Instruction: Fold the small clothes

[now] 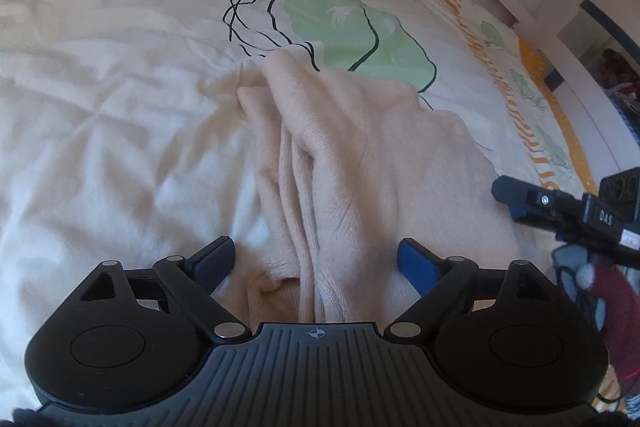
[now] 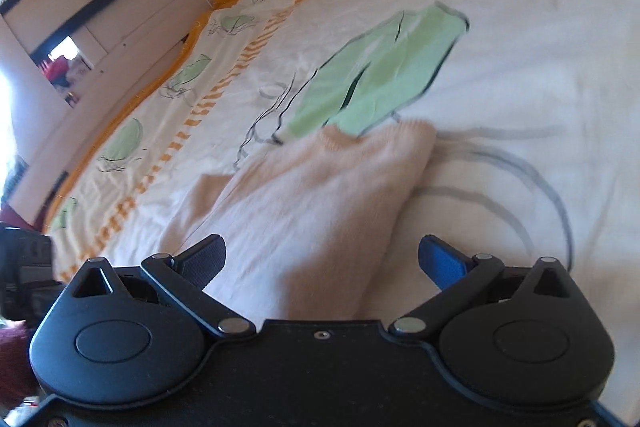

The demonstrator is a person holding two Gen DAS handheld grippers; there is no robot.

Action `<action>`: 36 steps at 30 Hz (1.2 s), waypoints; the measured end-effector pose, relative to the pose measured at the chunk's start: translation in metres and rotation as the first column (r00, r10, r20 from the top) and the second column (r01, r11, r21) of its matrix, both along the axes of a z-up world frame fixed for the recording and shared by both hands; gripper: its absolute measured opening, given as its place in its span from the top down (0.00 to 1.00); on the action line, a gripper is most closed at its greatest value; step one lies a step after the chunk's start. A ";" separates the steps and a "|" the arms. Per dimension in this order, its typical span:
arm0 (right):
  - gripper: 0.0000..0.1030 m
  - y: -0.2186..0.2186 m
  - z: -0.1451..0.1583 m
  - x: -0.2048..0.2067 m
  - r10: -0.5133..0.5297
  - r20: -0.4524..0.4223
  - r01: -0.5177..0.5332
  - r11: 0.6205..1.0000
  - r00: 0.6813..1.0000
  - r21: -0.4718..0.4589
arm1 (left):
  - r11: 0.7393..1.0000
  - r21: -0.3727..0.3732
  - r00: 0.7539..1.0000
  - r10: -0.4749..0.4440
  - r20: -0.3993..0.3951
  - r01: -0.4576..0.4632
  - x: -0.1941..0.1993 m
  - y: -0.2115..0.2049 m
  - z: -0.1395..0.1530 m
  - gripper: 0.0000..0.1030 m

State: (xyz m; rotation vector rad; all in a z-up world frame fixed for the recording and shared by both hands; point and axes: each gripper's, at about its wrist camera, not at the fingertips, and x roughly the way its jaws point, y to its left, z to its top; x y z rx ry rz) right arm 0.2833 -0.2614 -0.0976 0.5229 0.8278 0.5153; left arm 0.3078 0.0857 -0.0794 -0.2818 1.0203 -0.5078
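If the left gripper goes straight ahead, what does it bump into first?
Most likely the cream sweater: it lies bunched on the bedspread right between the open left hand-held gripper fingers. Depth is hard to judge.

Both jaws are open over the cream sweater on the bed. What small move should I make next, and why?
Probably ease the left gripper forward and down, then close on the bunched ridge of the cream sweater. Its jaws stand open with those loose folds between them, nothing is held, and the right gripper is open too, over a smoother part.
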 end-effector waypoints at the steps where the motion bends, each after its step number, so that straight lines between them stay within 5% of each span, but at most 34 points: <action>1: 0.00 0.003 -0.003 0.000 0.011 -0.003 -0.011 1.000 1.000 0.023 | 1.000 -0.014 1.000 -0.002 -0.004 0.002 0.002 -0.002 -0.001 0.10; 11: 0.00 0.018 -0.013 0.019 0.026 -0.041 -0.020 0.989 0.999 0.148 | 0.990 -0.072 0.992 -0.125 -0.025 0.123 0.021 -0.037 -0.005 0.05; 14: 0.00 0.010 -0.019 0.021 0.001 -0.045 0.009 0.976 0.999 0.216 | 0.985 -0.077 0.988 -0.155 -0.019 0.153 0.017 -0.039 -0.005 0.08; 16: 0.00 0.010 -0.021 0.022 0.008 -0.035 0.000 0.974 0.999 0.224 | 0.984 -0.101 0.988 -0.149 -0.028 0.146 0.016 -0.036 -0.007 0.23; 17: 0.13 0.012 -0.020 0.022 0.017 -0.026 -0.012 0.979 1.000 0.205 | 0.984 -0.119 0.990 -0.135 -0.040 0.129 0.016 -0.033 -0.008 0.31; 19: 0.55 0.016 -0.020 0.023 0.015 -0.062 -0.007 0.992 0.998 0.125 | 0.977 -0.190 0.989 -0.115 -0.092 0.096 0.018 -0.026 -0.013 0.64; 21: 0.55 0.010 -0.019 0.017 -0.010 -0.075 0.021 0.989 0.997 0.149 | 0.964 -0.260 0.984 -0.095 -0.151 0.053 0.016 -0.021 -0.017 0.65; 27: 0.56 0.002 0.006 -0.028 -0.024 -0.075 0.026 0.999 0.997 0.021 | 0.955 -0.269 0.965 -0.180 -0.192 0.125 -0.017 -0.045 -0.008 0.65; 36: 0.54 -0.032 0.021 -0.136 -0.066 -0.170 0.060 0.997 0.983 -0.042 | 0.931 -0.298 0.926 -0.287 -0.247 0.209 -0.106 -0.083 -0.009 0.65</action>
